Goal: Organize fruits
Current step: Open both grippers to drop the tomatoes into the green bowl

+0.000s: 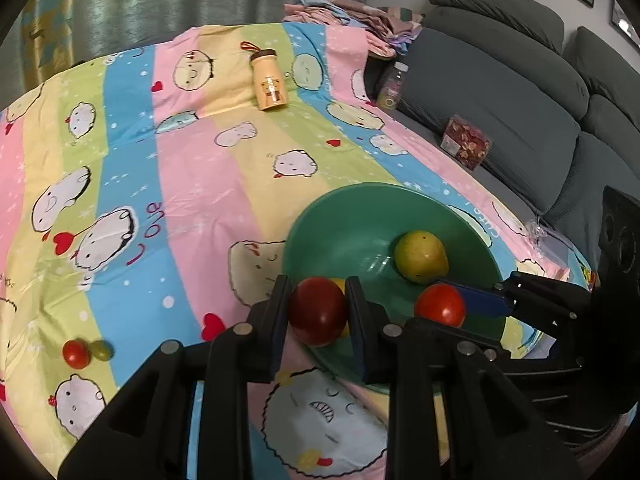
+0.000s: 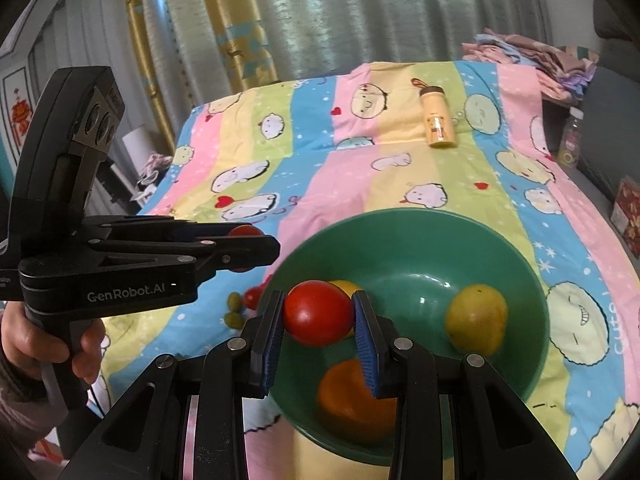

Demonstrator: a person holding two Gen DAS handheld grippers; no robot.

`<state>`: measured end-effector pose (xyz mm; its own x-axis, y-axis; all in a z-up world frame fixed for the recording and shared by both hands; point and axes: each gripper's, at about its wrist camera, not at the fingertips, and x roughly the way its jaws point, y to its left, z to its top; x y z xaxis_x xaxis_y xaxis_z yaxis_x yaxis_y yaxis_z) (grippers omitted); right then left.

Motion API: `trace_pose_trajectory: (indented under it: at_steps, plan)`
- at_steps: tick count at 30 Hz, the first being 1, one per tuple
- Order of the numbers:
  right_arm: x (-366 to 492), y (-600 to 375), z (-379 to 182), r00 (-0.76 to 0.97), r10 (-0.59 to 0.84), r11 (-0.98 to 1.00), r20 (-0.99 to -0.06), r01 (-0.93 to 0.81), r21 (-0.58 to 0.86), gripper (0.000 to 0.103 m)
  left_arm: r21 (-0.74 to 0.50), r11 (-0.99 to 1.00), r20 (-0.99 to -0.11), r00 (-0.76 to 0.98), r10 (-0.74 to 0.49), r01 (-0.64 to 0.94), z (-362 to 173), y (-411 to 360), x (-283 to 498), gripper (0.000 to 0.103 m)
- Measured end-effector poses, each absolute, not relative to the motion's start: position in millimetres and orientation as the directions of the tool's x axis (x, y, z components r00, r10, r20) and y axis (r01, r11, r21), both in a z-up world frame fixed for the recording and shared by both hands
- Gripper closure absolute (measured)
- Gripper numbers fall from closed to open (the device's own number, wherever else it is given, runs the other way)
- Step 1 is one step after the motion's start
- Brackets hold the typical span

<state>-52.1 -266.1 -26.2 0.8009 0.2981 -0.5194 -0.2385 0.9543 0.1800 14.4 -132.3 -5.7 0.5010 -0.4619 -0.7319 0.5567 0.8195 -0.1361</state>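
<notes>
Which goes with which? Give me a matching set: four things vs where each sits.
Things:
1. pear
2. orange
3. bottle
4. left tomato

Places:
A. lying on the cloth, far side
B. between the left gripper fingers
C. in the bowl, right side in the right wrist view
D. in the bowl, near rim, under the right gripper

Pairs: 1-C, 2-D, 3-A, 4-B

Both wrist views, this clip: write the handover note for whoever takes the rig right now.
Left claw: shut on a dark red tomato at the near rim of the green plastic bowl.
Right claw: shut on a bright red tomato above the bowl.
Done: yellow pear, orange fruit and another yellow fruit in bowl.
Left: release both tomatoes; collect small red tomato and green olive-like fruits from the bedsheet.
</notes>
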Motion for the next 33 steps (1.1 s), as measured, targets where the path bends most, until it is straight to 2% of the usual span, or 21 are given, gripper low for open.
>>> trace_pose_trajectory:
  at_steps: [33]
  plan:
    - [-43,-293,-47,0.769,0.236,0.97,-0.594,-0.151,0.19,0.067,-0.024,0.795,-0.806,0.458,-0.374,0.606,-39,-170,23,0.075]
